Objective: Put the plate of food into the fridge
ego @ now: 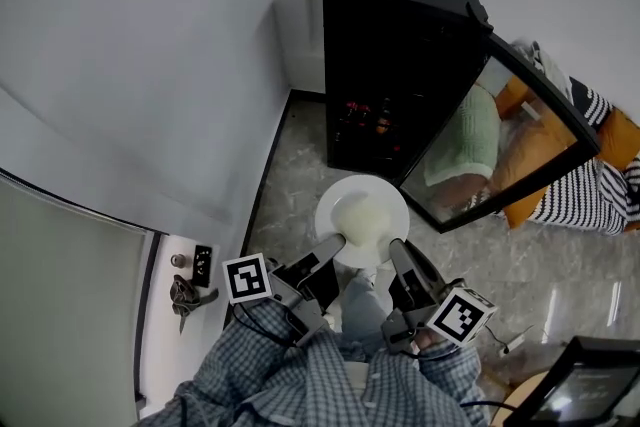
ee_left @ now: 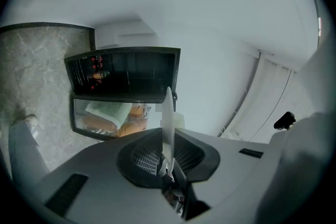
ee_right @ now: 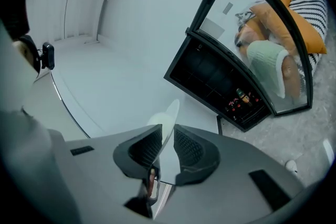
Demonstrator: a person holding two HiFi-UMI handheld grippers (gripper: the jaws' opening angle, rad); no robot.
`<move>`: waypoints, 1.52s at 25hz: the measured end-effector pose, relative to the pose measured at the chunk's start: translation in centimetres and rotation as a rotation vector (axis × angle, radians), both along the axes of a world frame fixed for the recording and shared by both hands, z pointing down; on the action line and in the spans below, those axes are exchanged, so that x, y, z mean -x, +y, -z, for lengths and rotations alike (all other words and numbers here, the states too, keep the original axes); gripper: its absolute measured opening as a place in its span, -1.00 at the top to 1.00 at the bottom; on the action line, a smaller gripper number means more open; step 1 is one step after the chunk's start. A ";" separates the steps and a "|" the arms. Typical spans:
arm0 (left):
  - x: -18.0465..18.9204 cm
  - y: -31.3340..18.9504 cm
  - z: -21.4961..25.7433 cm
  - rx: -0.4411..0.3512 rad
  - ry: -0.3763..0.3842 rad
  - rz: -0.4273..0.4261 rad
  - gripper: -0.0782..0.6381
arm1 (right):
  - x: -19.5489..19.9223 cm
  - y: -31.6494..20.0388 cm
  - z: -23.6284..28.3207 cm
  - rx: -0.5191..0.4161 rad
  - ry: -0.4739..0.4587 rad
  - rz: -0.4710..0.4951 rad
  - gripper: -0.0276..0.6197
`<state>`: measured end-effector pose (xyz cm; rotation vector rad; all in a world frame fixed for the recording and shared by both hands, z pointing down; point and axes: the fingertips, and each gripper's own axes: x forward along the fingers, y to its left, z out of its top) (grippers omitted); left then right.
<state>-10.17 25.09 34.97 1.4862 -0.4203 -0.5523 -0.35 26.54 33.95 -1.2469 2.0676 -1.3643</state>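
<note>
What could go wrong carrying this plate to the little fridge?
The left gripper and right gripper pinch only the rim of the plate; a slip could drop it and its food on the floor. The open glass door of the fridge juts out; the right gripper might bump it.

A smooth, glossy white plate (ego: pixel 362 218) faces the matt black fridge (ego: pixel 400 35), its glass door (ego: pixel 505 140) mirror-bright, above a polished, marble-veined floor (ego: pixel 290 185); the sleeves (ego: pixel 260 377) are checked cloth.
</note>
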 end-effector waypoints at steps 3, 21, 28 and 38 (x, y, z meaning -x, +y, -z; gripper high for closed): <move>-1.8 -2.4 -0.1 0.001 -0.010 0.009 0.64 | -1.9 -2.5 -0.4 0.018 0.026 -0.003 0.68; -7.2 -10.5 -0.4 0.006 -0.042 0.084 0.64 | -7.3 -11.4 -0.8 0.022 0.050 0.079 0.68; -8.3 -12.7 -0.4 0.013 -0.038 0.093 0.64 | -8.4 -13.5 -0.9 0.025 0.041 0.067 0.68; -8.6 -16.3 -1.2 0.015 -0.042 0.048 0.64 | -8.7 -16.6 -1.6 0.047 0.061 0.036 0.68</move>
